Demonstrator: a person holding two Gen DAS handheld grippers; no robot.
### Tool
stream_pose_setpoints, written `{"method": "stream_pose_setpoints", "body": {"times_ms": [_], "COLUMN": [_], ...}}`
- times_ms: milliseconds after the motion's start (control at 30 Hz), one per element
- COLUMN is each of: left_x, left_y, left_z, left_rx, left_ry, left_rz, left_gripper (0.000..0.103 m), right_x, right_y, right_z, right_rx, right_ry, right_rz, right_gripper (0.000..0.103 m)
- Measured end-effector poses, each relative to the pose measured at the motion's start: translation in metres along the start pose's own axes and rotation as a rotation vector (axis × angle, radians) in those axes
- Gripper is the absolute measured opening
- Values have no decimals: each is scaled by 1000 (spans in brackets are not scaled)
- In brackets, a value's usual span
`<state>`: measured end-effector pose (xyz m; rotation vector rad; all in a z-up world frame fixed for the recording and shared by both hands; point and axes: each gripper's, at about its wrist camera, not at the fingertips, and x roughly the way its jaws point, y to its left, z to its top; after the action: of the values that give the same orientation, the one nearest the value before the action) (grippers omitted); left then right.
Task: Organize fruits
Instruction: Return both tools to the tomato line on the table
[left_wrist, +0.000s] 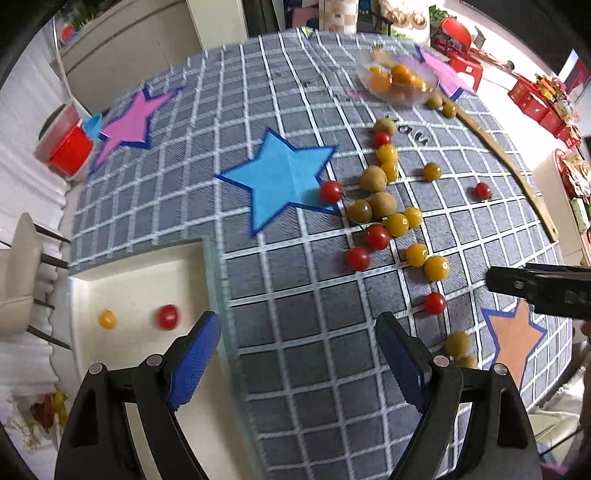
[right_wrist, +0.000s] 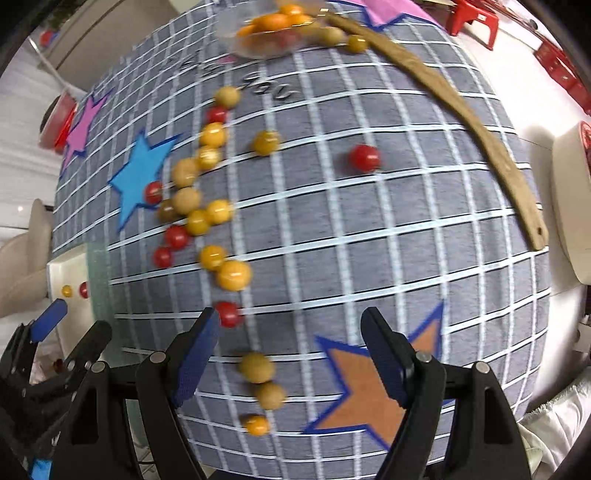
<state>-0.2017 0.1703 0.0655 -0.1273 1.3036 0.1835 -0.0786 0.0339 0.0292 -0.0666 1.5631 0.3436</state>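
Observation:
Red and yellow cherry tomatoes and tan round fruits lie scattered in a loose line (left_wrist: 380, 206) (right_wrist: 199, 206) on a grey grid cloth (left_wrist: 295, 280). A clear bowl (left_wrist: 397, 83) (right_wrist: 266, 33) at the far side holds orange and yellow fruit. A white tray (left_wrist: 129, 280) at the left holds one yellow tomato (left_wrist: 107, 319) and one red tomato (left_wrist: 167, 316). My left gripper (left_wrist: 295, 326) is open and empty over the tray's right edge. My right gripper (right_wrist: 291, 321) is open and empty above the cloth, with a red tomato (right_wrist: 229, 314) just beside its left finger.
A long wooden stick (left_wrist: 509, 162) (right_wrist: 461, 118) lies along the cloth's right side. Blue (left_wrist: 277, 181), pink (left_wrist: 129, 122) and orange (right_wrist: 376, 387) paper stars lie on the cloth. A red tub (left_wrist: 66, 147) stands off the left edge. A black finger (left_wrist: 535, 290) of the right gripper enters from the right.

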Motion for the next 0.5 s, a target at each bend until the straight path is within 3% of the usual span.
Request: {"method": "stream_pose_setpoints", "body": {"times_ms": [200, 500], "left_x": [35, 55], "left_y": [-13, -28], "left_z": [12, 23], "left_rx": [-24, -19], "left_ry": [41, 39], "left_rz": [13, 43], "left_gripper": [87, 87], "right_x": [4, 20], "right_y": [-24, -41], "right_z": [9, 36], "right_rx": [-1, -37], "right_ry": [-5, -43], "right_rz": [-31, -79], "right_gripper": [81, 80]}}
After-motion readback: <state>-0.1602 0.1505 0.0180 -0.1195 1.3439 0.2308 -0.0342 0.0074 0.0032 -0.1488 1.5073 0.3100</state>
